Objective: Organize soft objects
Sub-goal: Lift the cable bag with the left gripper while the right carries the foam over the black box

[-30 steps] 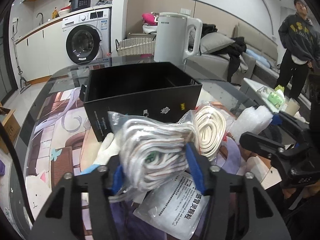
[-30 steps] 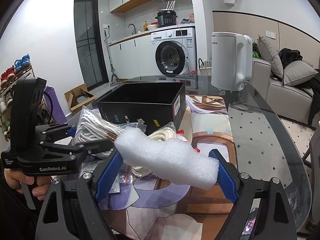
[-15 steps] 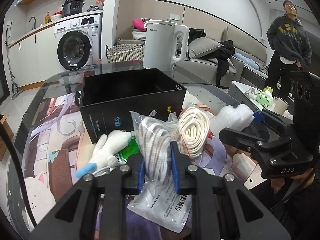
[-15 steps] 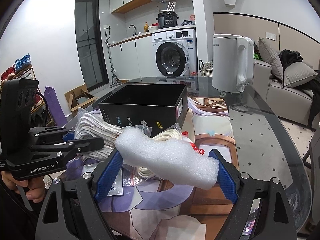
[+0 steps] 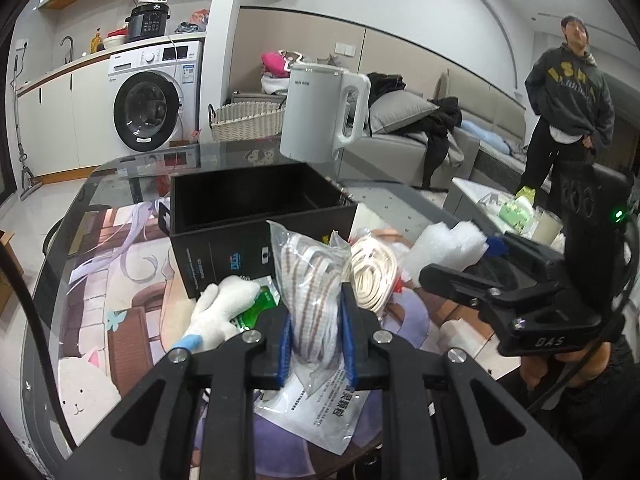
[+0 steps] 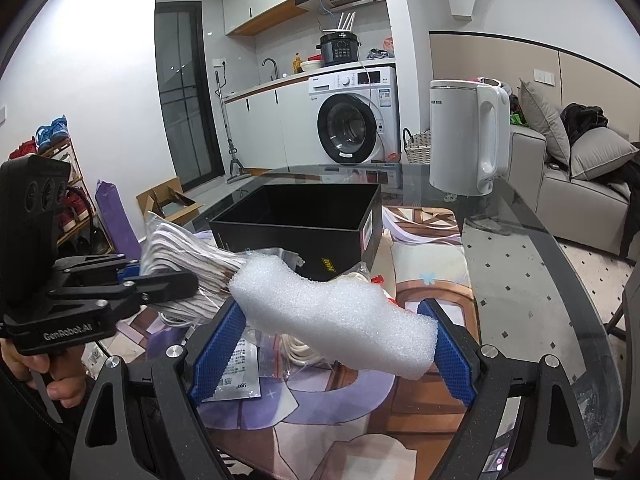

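Since a second ago my left claw has squeezed shut on the bagged cord and lifted it a little off the pile; my right claw stays wide, its pads pressing both ends of the foam. Beyond sit the white coil, plush and black box on the table

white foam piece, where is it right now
The white foam piece is held between the right claw's blue pads in the right wrist view, in front of the black box, with the bagged cord to its left.
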`<state>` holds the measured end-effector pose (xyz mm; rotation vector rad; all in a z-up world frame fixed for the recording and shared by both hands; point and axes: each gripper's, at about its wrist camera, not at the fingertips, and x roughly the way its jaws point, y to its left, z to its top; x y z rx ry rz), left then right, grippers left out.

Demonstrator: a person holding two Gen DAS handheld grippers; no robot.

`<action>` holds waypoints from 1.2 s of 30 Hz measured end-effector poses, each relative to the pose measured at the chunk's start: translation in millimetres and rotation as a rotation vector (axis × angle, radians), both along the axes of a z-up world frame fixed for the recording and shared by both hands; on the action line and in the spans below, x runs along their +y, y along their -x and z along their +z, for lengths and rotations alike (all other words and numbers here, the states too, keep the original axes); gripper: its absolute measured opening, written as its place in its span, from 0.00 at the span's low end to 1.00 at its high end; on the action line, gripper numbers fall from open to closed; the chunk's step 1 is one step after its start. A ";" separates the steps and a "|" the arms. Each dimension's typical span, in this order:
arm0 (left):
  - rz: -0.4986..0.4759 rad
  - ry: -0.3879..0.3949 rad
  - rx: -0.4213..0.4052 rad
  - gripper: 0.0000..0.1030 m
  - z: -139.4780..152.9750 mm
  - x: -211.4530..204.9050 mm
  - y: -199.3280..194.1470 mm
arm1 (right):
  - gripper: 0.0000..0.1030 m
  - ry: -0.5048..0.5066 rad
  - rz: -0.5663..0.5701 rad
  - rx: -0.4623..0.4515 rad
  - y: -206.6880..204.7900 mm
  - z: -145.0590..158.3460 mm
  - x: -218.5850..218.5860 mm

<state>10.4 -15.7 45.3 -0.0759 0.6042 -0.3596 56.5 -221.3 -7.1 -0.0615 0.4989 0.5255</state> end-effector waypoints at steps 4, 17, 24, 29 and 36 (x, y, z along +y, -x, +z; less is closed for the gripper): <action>0.005 0.019 -0.022 0.17 9.9 4.3 4.6 | 0.86 0.005 -0.002 -0.011 1.7 8.2 2.4; 0.078 0.046 -0.079 0.17 38.1 27.1 4.2 | 0.86 0.028 0.028 -0.057 -6.9 42.6 17.4; 0.111 0.043 -0.116 0.17 52.5 36.1 -9.5 | 0.86 0.031 0.041 -0.071 -25.9 56.6 27.9; 0.143 0.020 -0.136 0.17 58.9 41.2 -27.6 | 0.86 0.041 0.050 -0.077 -43.5 61.2 38.0; 0.178 -0.007 -0.150 0.17 58.4 48.1 -60.9 | 0.86 0.056 0.066 -0.077 -68.1 64.4 54.8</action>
